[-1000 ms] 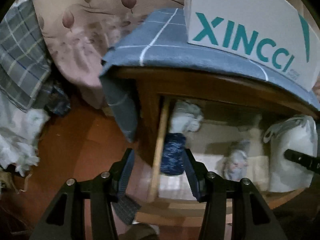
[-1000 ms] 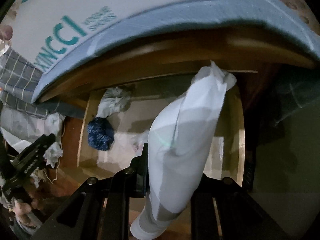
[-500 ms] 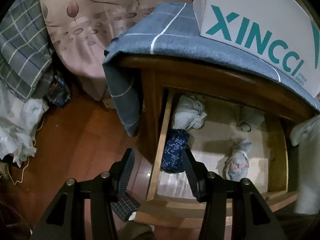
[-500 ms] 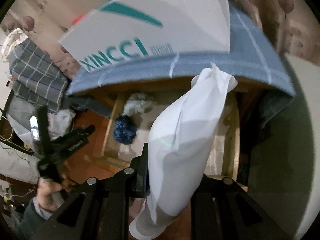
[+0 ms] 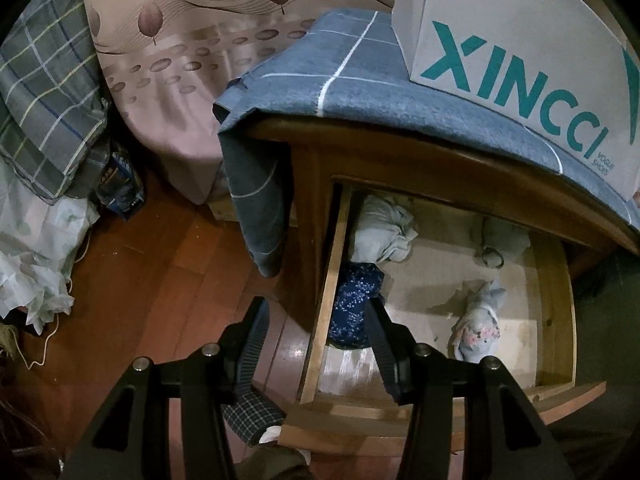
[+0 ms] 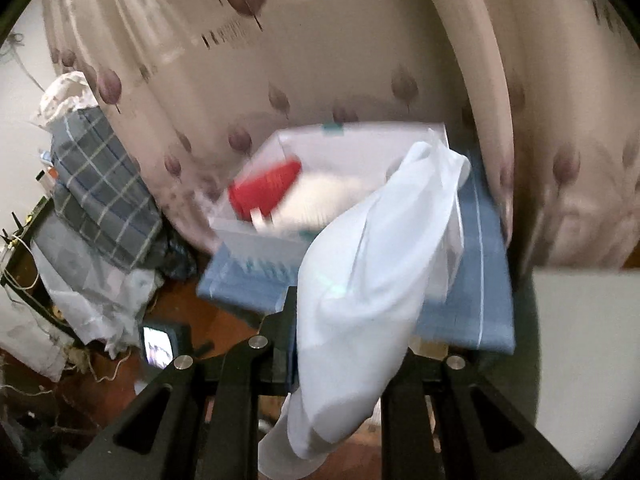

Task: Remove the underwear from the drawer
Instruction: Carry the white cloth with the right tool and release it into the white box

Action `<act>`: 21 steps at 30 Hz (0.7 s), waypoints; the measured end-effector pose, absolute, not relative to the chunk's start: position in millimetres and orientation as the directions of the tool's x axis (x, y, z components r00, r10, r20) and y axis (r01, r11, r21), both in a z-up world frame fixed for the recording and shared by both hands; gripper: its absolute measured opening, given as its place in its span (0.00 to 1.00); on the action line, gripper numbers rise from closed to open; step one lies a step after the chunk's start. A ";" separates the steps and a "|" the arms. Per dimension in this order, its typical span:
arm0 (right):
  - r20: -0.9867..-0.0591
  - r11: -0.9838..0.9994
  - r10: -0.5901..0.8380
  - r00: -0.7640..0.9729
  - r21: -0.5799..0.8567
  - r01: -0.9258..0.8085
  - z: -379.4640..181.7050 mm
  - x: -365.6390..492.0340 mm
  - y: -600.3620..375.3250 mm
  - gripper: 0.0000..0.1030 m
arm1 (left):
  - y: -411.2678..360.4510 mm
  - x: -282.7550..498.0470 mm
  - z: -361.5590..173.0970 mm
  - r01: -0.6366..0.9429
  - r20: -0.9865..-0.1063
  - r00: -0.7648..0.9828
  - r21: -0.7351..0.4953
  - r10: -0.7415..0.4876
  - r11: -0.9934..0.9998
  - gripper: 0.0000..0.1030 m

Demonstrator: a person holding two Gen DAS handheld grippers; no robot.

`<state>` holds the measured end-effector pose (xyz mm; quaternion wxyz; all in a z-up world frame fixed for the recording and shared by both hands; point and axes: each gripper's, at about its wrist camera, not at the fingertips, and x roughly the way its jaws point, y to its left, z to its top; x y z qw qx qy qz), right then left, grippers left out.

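Right gripper [image 6: 344,344]: jaws clenched on white underwear [image 6: 372,280], long axis running up and away between jaws, tail hanging below. Beyond it: open box [image 6: 320,160] on blue cloth [image 6: 476,280]; view blurred.

Left gripper [image 5: 316,344]: jaws released, empty. Drawer [image 5: 326,280] wall between jaws. Navy roll [image 5: 356,300] just inside right jaw; white bundle [image 5: 382,234] beyond; pale roll [image 5: 478,328] further right. Left nearer remaining items.

A lived-in home bedroom: leaf-printed beige curtain [image 5: 192,40], dark wooden nightstand [image 5: 400,160] draped with blue checked cloth [image 5: 360,80], its open wooden drawer [image 5: 554,300] holding balled garments, plaid bedding [image 5: 44,92] heaped far left, reddish wood floor [image 5: 160,272].
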<state>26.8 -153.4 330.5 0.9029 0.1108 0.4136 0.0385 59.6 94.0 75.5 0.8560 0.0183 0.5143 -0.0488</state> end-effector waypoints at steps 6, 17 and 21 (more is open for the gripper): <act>-0.709 0.983 0.138 0.691 0.185 -0.006 367.5 84.0 -144.6 0.16 | 97.6 59.9 75.1 0.092 -0.883 0.465 -0.018 -0.059 0.996 0.49; -0.771 0.990 0.110 0.627 0.143 0.002 317.5 179.7 -136.5 0.16 | 103.7 61.2 79.6 0.066 -0.868 0.497 0.016 -0.019 0.998 0.49; -0.793 0.986 0.115 0.598 0.165 0.029 291.8 202.8 -142.3 0.17 | 104.8 62.8 79.2 0.064 -0.870 0.492 0.011 -0.022 0.998 0.49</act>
